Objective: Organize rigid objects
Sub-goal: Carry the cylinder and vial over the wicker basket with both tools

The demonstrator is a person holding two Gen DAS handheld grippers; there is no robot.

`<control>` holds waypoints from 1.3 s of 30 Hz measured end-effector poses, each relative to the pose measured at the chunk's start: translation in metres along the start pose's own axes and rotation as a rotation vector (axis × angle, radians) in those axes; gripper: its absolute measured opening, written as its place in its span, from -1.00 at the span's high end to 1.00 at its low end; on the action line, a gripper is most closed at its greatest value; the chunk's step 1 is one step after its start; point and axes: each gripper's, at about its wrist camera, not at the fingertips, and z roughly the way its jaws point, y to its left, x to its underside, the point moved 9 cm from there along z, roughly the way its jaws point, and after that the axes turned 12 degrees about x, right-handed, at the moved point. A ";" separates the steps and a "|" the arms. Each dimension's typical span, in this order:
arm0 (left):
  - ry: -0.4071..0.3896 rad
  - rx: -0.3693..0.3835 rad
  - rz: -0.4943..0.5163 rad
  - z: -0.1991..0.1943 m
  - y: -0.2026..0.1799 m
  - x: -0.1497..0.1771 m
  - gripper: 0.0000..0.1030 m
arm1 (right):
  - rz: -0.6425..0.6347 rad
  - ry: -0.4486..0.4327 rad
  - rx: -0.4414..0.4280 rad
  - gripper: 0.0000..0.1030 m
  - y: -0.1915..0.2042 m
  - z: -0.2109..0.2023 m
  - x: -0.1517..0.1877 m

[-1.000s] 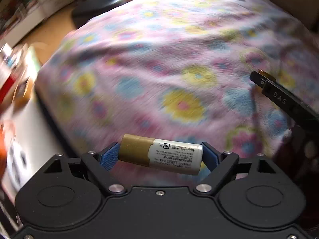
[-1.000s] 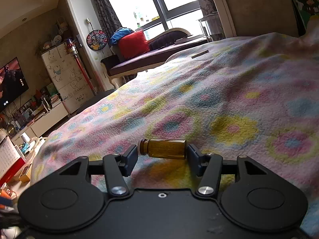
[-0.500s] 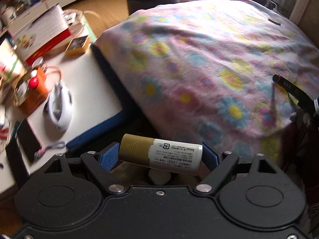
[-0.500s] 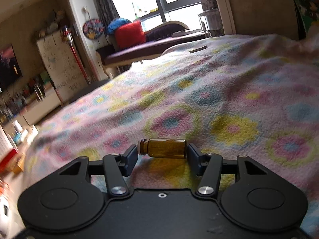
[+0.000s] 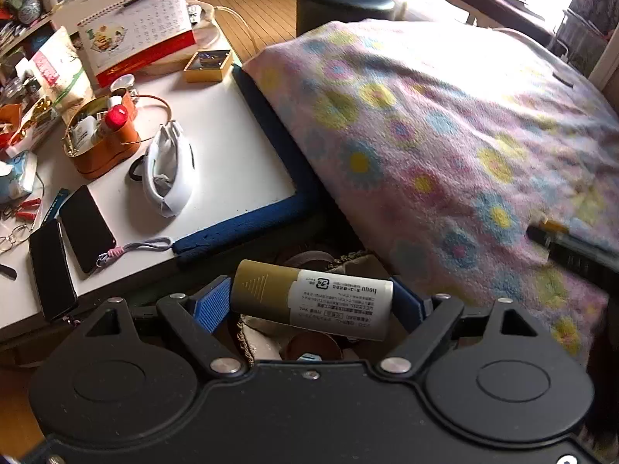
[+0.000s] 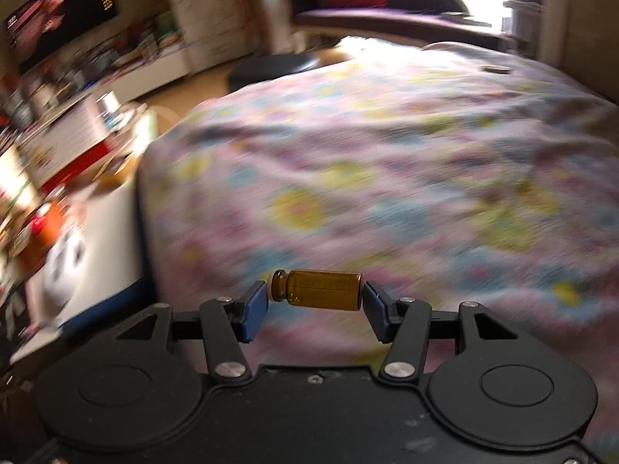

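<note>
Left gripper [image 5: 311, 303] clamped endwise on a gold-and-white tube [image 5: 311, 301], jaws set fairly wide with a blue pad against each end. Tube lying crosswise, gold cap toward the left pad, white printed label toward the right, tilted slightly down on the right. Held above the dark gap between the white table [image 5: 228, 154] and the floral blanket [image 5: 445, 135], just off the table's blue padded corner.

On the white table: an orange tin [image 5: 102, 147] holding small bottles, one with a red cap, toward the table's far left; a white headset-like item [image 5: 168, 170] just right of the tin; two dark phones [image 5: 67, 247] side by side at the table's near left edge, a grey strap trailing from one; a small gold box [image 5: 207, 65] at the table's far edge; a desk calendar [image 5: 137, 34] standing behind the tin. Black round stool [image 5: 344, 2] on the wooden floor beyond the table. Tip of a dark tool over the blanket, far right of the table, too blurred to identify.

Right gripper [image 6: 315, 299] closed to a narrow gap on a small amber vial [image 6: 317, 289], pinched end to end, neck against the left pad, base against the right. Vial lying crosswise, held over the near part of the blanket, right of the table. Background heavily smeared.
</note>
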 end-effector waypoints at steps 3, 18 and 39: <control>-0.022 0.008 -0.013 -0.003 0.005 0.001 -0.59 | -0.050 0.033 -0.063 -0.04 0.034 -0.017 0.011; -0.027 0.058 -0.081 -0.005 0.031 0.023 -0.59 | -0.158 0.157 -0.121 -0.04 0.113 -0.036 0.060; 0.009 -0.059 -0.047 0.005 0.040 0.029 -0.59 | -0.145 0.209 -0.137 -0.04 0.097 -0.037 0.079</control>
